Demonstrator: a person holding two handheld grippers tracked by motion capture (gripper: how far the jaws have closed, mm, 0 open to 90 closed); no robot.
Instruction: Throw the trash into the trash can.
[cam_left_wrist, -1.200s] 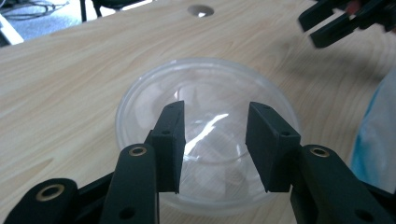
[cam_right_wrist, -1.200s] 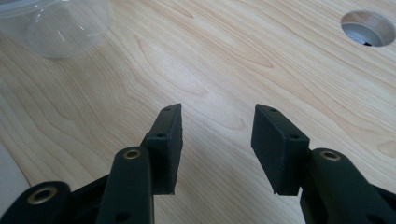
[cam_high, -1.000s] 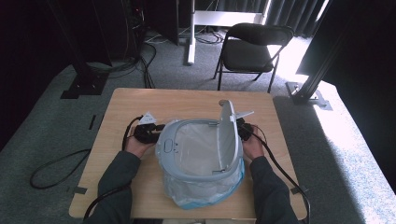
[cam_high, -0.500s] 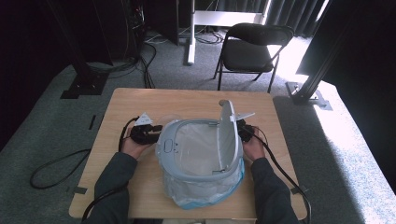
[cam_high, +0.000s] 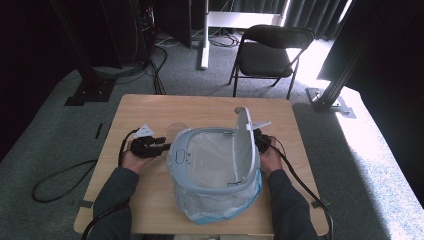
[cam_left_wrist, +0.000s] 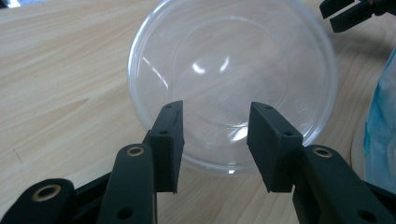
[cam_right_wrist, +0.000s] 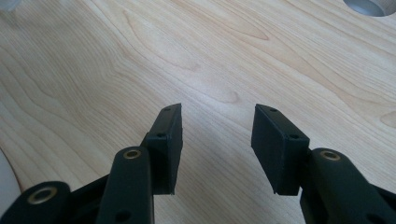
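Counter (cam_high: 150, 200): light wood-grain top, rectangular, w/ a round cable hole near its far edge. It stands on grey carpet; black cables run across the floor at left and behind. A black folding chair (cam_high: 270, 52) sits beyond the counter, w/ a bright sun patch on the carpet to its right. Dark curtains and black frame posts ring the space.

On the counter's near half stands a pale grey-blue trash bin (cam_high: 215, 170) w/ a clear liner bag bunched out under its rim; its lid is tipped up on the right side.

Task thing: a clear plastic bowl (cam_left_wrist: 233, 79), round, see-through, w/ a thin rim and light glints on its base. It rests open side up on the counter, just left of the bin's far-left edge, in front of the left tool. In the high view it reads as a faint disc (cam_high: 176, 129).

Left tool (cam_left_wrist: 215, 140): jaws spread, having just been opening a bit more; the bowl's near rim lies between and beyond the tips, pads not pressing on it. In the high view the left tool (cam_high: 161, 144) is close beside the bin.

Right tool (cam_right_wrist: 215, 144): jaws spread, nothing between them, bare wood below. In the high view it sits right of the bin, behind the raised lid.
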